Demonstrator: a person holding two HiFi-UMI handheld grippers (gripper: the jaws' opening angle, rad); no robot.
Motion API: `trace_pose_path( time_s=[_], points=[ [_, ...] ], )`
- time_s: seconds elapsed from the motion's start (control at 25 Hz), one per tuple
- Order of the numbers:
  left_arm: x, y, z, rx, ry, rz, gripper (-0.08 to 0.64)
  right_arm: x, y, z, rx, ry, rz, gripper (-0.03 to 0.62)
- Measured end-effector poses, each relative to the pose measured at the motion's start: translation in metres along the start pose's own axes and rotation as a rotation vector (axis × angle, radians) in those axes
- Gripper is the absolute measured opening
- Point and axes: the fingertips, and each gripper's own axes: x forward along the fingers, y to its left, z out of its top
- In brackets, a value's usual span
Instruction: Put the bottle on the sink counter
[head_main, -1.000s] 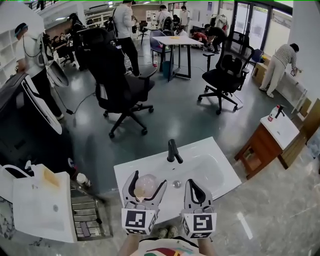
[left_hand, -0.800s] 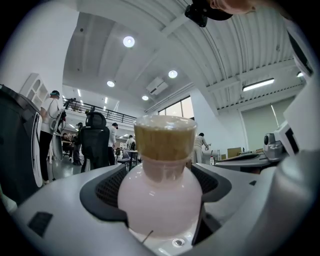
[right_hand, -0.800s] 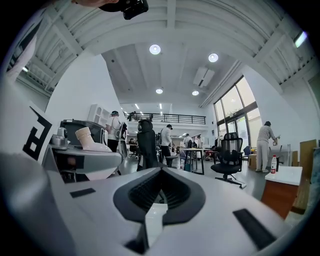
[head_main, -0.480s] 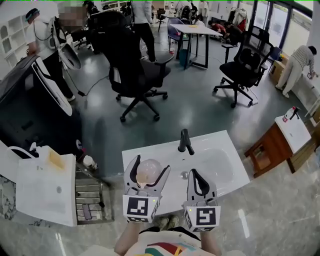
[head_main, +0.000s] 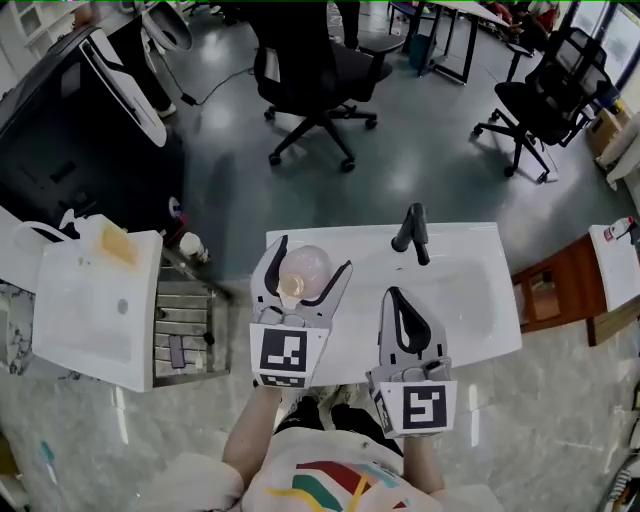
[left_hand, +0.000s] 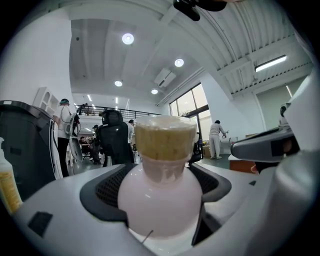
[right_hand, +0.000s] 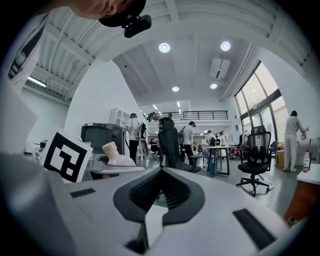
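A round pale-pink bottle (head_main: 304, 268) with a tan cap sits between the jaws of my left gripper (head_main: 308, 270), which is shut on it over the left part of the white sink counter (head_main: 480, 300). In the left gripper view the bottle (left_hand: 164, 192) fills the middle, cap pointing up and away, with the jaws hugging its body. My right gripper (head_main: 394, 297) hangs over the counter's front edge, shut with nothing in it. The right gripper view shows its jaws closed (right_hand: 161, 192) and the bottle (right_hand: 116, 156) off to the left. A black faucet (head_main: 413, 231) stands at the counter's back.
Left of the counter are a metal rack (head_main: 185, 320) and another white basin unit (head_main: 90, 300). A wooden cabinet (head_main: 560, 290) stands to the right. Black office chairs (head_main: 315, 70) and a large dark panel (head_main: 80, 130) stand on the grey floor beyond.
The view has tipped downward and closer to the sink counter. Both grippers now lie further over it; the left one still carries the bottle, the right stays shut.
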Motion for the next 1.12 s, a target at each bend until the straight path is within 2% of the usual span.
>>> trace_pose_path(
  time_s=[0.48, 0.96, 1.12],
  points=[
    [0.040, 0.037, -0.059, 0.018, 0.074, 0.038, 0.394, 0.043, 0.017, -0.039, -0.034, 0.106, 0.080, 0.012],
    [0.064, 0.064, -0.128, 0.051, 0.160, 0.049, 0.394, 0.068, 0.039, -0.091, -0.025, 0.201, 0.162, 0.012],
    [0.071, 0.070, -0.156, 0.054, 0.202, 0.039, 0.394, 0.069, 0.049, -0.116, 0.005, 0.244, 0.181, 0.012]
  ],
)
